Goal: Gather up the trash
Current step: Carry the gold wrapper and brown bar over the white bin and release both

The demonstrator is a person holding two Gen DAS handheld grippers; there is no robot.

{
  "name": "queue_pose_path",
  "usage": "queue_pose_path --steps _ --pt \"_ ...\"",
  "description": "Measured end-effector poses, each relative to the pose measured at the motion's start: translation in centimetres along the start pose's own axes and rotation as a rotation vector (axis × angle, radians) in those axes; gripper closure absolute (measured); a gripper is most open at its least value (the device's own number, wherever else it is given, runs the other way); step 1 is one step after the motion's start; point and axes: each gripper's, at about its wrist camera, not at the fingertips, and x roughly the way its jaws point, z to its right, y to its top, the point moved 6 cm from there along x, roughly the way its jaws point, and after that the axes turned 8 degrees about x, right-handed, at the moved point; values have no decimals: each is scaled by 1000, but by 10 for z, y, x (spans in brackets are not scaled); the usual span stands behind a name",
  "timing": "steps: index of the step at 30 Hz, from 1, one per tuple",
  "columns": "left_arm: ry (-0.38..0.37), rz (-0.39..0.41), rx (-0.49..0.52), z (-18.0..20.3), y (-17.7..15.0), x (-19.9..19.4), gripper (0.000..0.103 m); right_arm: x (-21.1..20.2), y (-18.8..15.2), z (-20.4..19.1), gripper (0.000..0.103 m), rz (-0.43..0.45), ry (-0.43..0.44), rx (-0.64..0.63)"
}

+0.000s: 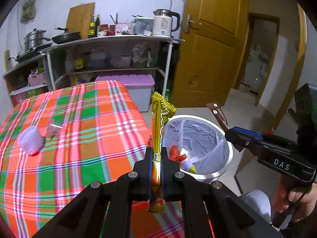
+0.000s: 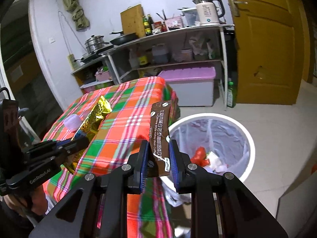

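Left gripper (image 1: pixel 156 158) clamps the gold wrapper (image 1: pixel 159 119), right gripper (image 2: pixel 158 156) pinches the brown sachet (image 2: pixel 159 132), both near the bin (image 2: pixel 250 138) for dropping.

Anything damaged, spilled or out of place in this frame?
The yellow door has a gouged, chipped patch low on its panel. A green bottle stands on the floor by the shelf. Nothing is spilled around the bin.

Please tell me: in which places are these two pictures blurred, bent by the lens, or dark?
Left wrist view: the shelf bows with the lens, the corners are black, and the purple knitted thing looks soft. Right wrist view: the door curves, the brown packet's print reads sharp, and the tablecloth beside it smears.
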Motion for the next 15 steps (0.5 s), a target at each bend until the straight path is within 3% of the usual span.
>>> queue_pose_path --steps 15 --pt "-71 -40 31 27 10 46 96 14 4 40 81 -24 -53 62"
